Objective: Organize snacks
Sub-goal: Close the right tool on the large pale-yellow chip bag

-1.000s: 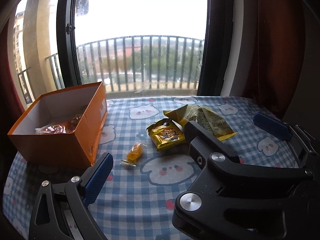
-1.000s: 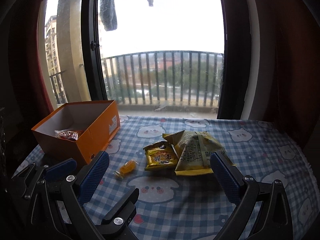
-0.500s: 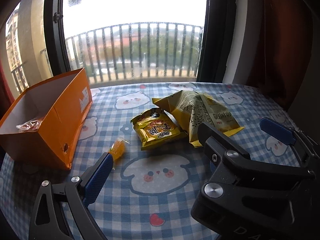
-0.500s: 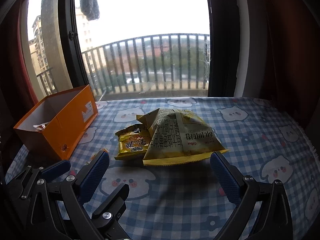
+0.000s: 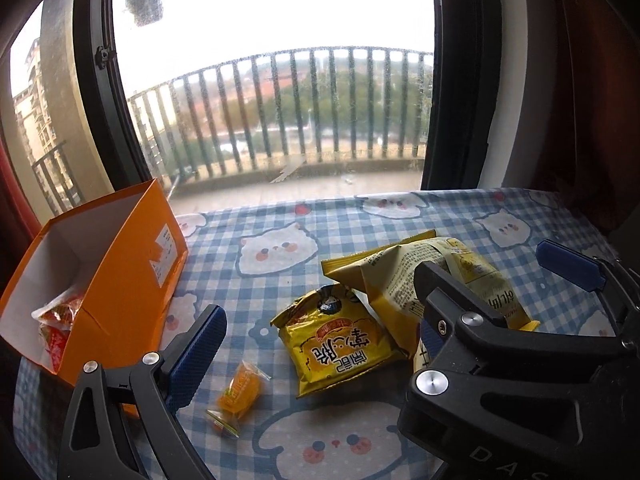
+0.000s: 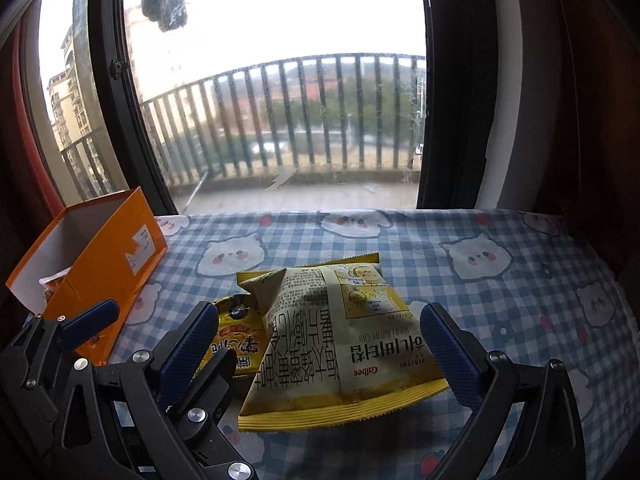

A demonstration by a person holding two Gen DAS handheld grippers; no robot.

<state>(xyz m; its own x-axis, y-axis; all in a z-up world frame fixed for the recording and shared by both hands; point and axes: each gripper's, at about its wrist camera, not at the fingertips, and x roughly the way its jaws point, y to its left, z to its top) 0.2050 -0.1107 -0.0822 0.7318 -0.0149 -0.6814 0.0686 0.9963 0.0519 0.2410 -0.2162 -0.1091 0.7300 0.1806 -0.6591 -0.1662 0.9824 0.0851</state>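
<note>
A large pale yellow chip bag [image 6: 340,320] lies on the checked tablecloth [image 6: 500,280]; my right gripper [image 6: 318,348] is open, one blue pad on each side of the bag's near end. Its left edge overlaps a small yellow snack packet [image 5: 340,344]. A small orange wrapped candy [image 5: 240,392] lies in front of that packet. My left gripper [image 5: 312,348] is open just above the cloth, over the small packet and the candy. The right gripper [image 5: 504,280] hides the left gripper's right finger. At the left stands an open orange box [image 5: 132,280] holding a red-orange packet [image 5: 56,320].
The table ends at a big window [image 5: 280,120] with a balcony railing behind it. A dark curtain [image 5: 580,80] hangs at the right. The two grippers are close side by side, and the left gripper's blue pad [image 6: 88,320] shows in the right wrist view.
Both grippers have moved forward and down toward the snacks. The chip bag now lies between the right gripper's fingers. The candy and small packet are nearer the left gripper.
</note>
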